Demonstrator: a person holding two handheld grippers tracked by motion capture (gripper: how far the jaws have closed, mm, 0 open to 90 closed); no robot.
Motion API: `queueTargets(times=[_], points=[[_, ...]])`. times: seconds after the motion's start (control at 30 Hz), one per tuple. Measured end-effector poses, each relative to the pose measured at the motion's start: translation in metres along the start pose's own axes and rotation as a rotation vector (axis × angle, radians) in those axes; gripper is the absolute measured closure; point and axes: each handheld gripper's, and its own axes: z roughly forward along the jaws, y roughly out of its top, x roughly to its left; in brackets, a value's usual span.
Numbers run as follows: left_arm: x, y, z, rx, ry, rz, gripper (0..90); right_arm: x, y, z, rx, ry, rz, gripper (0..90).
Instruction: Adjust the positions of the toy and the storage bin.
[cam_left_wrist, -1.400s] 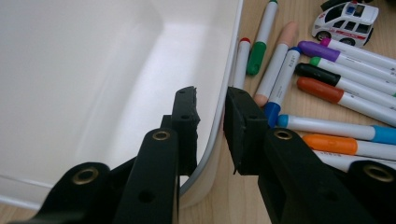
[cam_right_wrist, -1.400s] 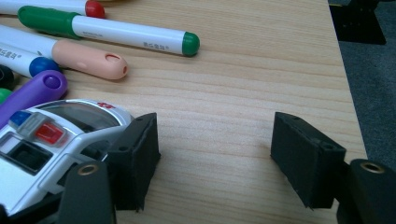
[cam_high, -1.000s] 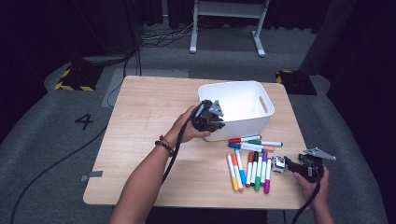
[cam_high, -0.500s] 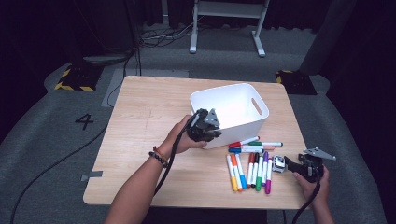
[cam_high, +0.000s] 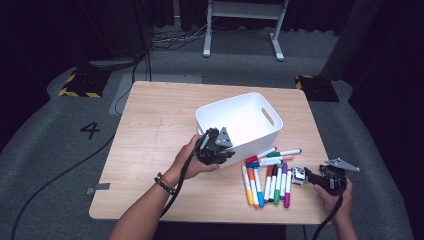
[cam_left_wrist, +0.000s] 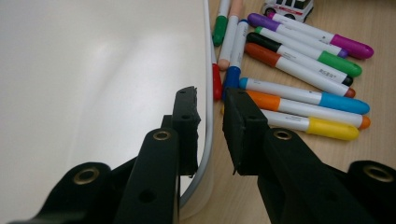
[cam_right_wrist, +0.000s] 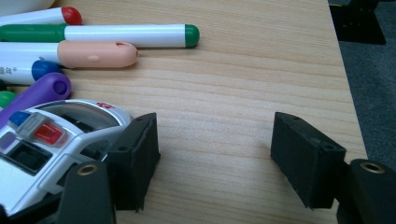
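My left gripper (cam_high: 216, 146) is clamped on the near rim of the white plastic bin (cam_high: 240, 120), mid-worktop, dragging it. My right gripper (cam_right_wrist: 212, 156), jaws apart, waits; next, release beside the markers (cam_high: 267, 182).

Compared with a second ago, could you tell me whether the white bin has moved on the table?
Yes. The white bin, gripped at its rim by the left tool, has slid toward the table's near edge, closer to the markers.

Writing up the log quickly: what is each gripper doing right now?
Left gripper: shut on the rim of the white plastic bin.
Right gripper: open, holding nothing, beside the small white toy car.
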Motion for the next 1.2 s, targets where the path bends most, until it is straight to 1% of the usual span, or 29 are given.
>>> queueTargets(times=[0.03, 0.07, 0.13, 0.17, 0.23, 0.27, 0.3, 0.33, 0.37, 0.5, 0.53, 0.57, 0.6, 0.63, 0.67, 0.7, 0.73, 0.77, 0.83, 0.87, 0.9, 0.97, 1.0, 1.07, 1.1, 1.13, 1.2], points=[[-0.003, -0.001, 0.0, 0.0, 0.003, -0.002, 75.6, 0.0, 0.0, 0.0, -0.001, 0.0, -0.002, 32.4], [-0.006, -0.001, -0.001, -0.001, -0.01, -0.007, 75.4, 0.0, 0.0, 0.0, 0.0, 0.0, -0.001, 32.4], [-0.01, -0.002, -0.002, 0.006, -0.019, -0.016, 75.2, 0.0, 0.0, 0.0, 0.0, 0.0, 0.0, 32.4], [-0.011, -0.002, -0.002, 0.005, -0.011, -0.019, 73.8, 0.0, 0.0, 0.0, 0.0, 0.0, -0.001, 32.4], [-0.011, -0.002, -0.004, -0.006, -0.01, -0.031, 69.5, 0.0, 0.0, 0.0, 0.0, 0.0, -0.001, 32.4], [-0.011, -0.003, -0.005, -0.021, -0.015, -0.047, 68.1, 0.0, 0.0, 0.0, -0.001, 0.0, -0.003, 32.4], [-0.01, -0.003, -0.007, -0.039, -0.007, -0.057, 65.1, 0.0, 0.0, 0.0, 0.0, 0.0, -0.001, 32.4], [-0.008, -0.003, -0.01, -0.059, -0.004, -0.065, 64.5, 0.0, 0.0, 0.0, 0.0, 0.0, -0.002, 32.4], [-0.006, -0.003, -0.014, -0.072, -0.008, -0.068, 64.2, 0.0, 0.0, 0.0, 0.001, 0.001, -0.001, 32.4], [0.002, 0.002, -0.028, -0.118, 0.022, -0.084, 59.2, 0.0, 0.0, 0.0, 0.001, 0.001, 0.0, 32.4], [0.006, 0.003, -0.031, -0.123, 0.025, -0.087, 55.0, 0.0, 0.0, 0.0, -0.001, -0.001, -0.004, 32.4], [0.01, 0.004, -0.034, -0.133, 0.048, -0.096, 52.5, 0.0, 0.0, 0.0, 0.0, 0.001, -0.002, 32.4], [0.015, 0.005, -0.036, -0.146, 0.065, -0.122, 51.4, 0.0, 0.0, 0.0, 0.0, 0.0, -0.001, 32.4], [0.021, 0.006, -0.039, -0.162, 0.058, -0.152, 47.9, 0.0, 0.0, 0.0, 0.0, 0.0, -0.002, 32.4], [0.027, 0.005, -0.042, -0.184, 0.04, -0.168, 47.0, 0.0, 0.0, 0.0, 0.0, 0.0, -0.001, 32.4], [0.032, 0.005, -0.045, -0.199, 0.041, -0.177, 45.5, 0.0, 0.0, 0.0, -0.001, 0.0, -0.002, 32.4], [0.036, 0.005, -0.046, -0.222, 0.061, -0.193, 43.5, 0.0, 0.0, 0.0, 0.0, 0.0, -0.002, 32.4], [0.042, 0.006, -0.048, -0.226, 0.082, -0.196, 41.2, 0.0, 0.0, 0.0, 0.0, 0.0, -0.001, 32.4], [0.052, 0.007, -0.049, -0.215, 0.136, -0.209, 38.3, 0.0, 0.0, 0.0, 0.0, 0.0, -0.002, 32.4], [0.058, 0.008, -0.048, -0.205, 0.161, -0.22, 35.3, 0.0, 0.0, 0.0, -0.001, 0.0, -0.002, 32.4], [0.066, 0.007, -0.048, -0.188, 0.188, -0.22, 32.2, 0.0, 0.0, 0.0, 0.0, 0.0, -0.002, 32.4], [0.084, 0.005, -0.045, -0.152, 0.205, -0.249, 32.1, 0.0, 0.0, 0.0, 0.0, 0.0, -0.001, 32.4], [0.092, 0.003, -0.043, -0.128, 0.223, -0.261, 30.9, 0.0, 0.0, 0.0, -0.001, 0.0, -0.004, 32.4], [0.109, -0.002, -0.038, -0.1, 0.227, -0.3, 30.3, 0.0, 0.0, 0.0, -0.001, 0.0, -0.003, 32.4], [0.117, -0.005, -0.036, -0.086, 0.223, -0.308, 30.5, 0.0, 0.0, 0.0, 0.0, 0.0, -0.001, 32.4], [0.123, -0.008, -0.033, -0.075, 0.228, -0.32, 32.9, 0.0, 0.0, 0.0, 0.001, 0.001, -0.001, 32.4], [0.133, -0.012, -0.029, -0.052, 0.207, -0.328, 38.3, 0.0, 0.0, 0.0, -0.001, 0.0, -0.004, 32.4]])
